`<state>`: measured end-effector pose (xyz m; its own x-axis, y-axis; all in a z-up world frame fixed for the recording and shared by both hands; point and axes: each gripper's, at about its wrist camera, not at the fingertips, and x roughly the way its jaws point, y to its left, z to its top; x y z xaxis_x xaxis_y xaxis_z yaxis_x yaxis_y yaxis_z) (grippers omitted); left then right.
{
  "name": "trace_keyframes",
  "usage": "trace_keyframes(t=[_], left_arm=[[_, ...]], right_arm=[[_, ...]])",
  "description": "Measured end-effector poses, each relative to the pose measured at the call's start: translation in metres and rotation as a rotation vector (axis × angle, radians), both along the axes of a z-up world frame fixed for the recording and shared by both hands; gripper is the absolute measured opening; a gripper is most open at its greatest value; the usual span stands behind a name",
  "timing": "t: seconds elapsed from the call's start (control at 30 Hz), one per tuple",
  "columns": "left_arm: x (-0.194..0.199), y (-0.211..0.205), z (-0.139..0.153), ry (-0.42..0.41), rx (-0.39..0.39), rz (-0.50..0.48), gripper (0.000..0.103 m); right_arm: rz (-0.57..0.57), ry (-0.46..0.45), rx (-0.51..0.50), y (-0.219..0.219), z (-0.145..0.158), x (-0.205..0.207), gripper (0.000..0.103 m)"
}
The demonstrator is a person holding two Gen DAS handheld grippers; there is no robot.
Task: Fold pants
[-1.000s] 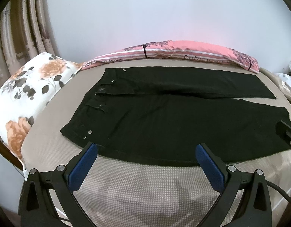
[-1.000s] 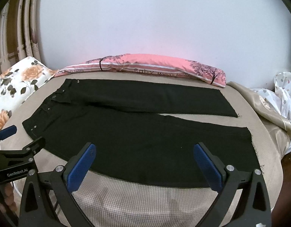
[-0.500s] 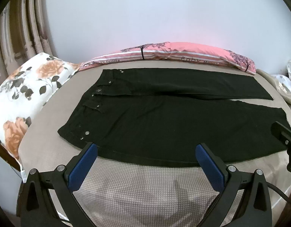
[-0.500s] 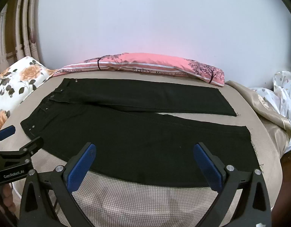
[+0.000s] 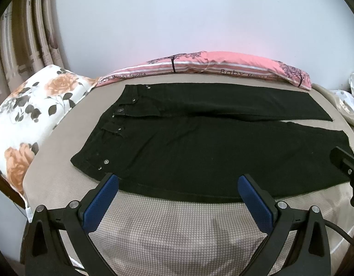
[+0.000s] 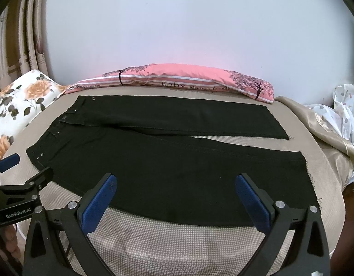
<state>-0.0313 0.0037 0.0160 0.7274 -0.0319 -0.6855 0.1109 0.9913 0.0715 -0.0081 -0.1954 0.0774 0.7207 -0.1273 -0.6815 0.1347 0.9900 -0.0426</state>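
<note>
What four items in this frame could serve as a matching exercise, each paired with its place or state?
Items:
1. black pants
2. floral pillow
3. pink striped pillow
4. left gripper

Descriptions:
A. lies along the wall at the far edge of the bed
B. jaws wide apart, holding nothing
C. spread flat, both legs side by side, not yet folded
D. rests at the waistband end of the bed

Pairs: 1-C, 2-D, 3-A, 4-B
</note>
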Motion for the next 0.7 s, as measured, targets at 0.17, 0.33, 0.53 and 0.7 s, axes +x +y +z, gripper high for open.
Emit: trace_keyframes(t=[0.17, 0.33, 0.53, 0.7], left_arm=[[0.0, -0.0002, -0.0009, -0.005, 0.009, 0.002, 0.103], [-0.0016, 0.0012, -0.002, -0.001, 0.005, -0.002, 0.103], [-0.0017, 0.0014, -0.0024, 0.002, 0.007, -0.003, 0.103], [-0.0018, 0.001, -0.0026, 0.002, 0.008, -0.003, 0.103]], right_arm=[[-0.004, 0.0, 0.0, -0.0015, -0.0005, 0.0001, 0.102], [0.001, 0.005, 0.015, -0.0023, -0.0032, -0.0008, 0.102], [0.005, 0.006, 0.006, -0.0001, -0.0042, -0.0012, 0.102], [0.003, 0.007, 0.003, -0.0001, -0.0039, -0.0005, 0.102]])
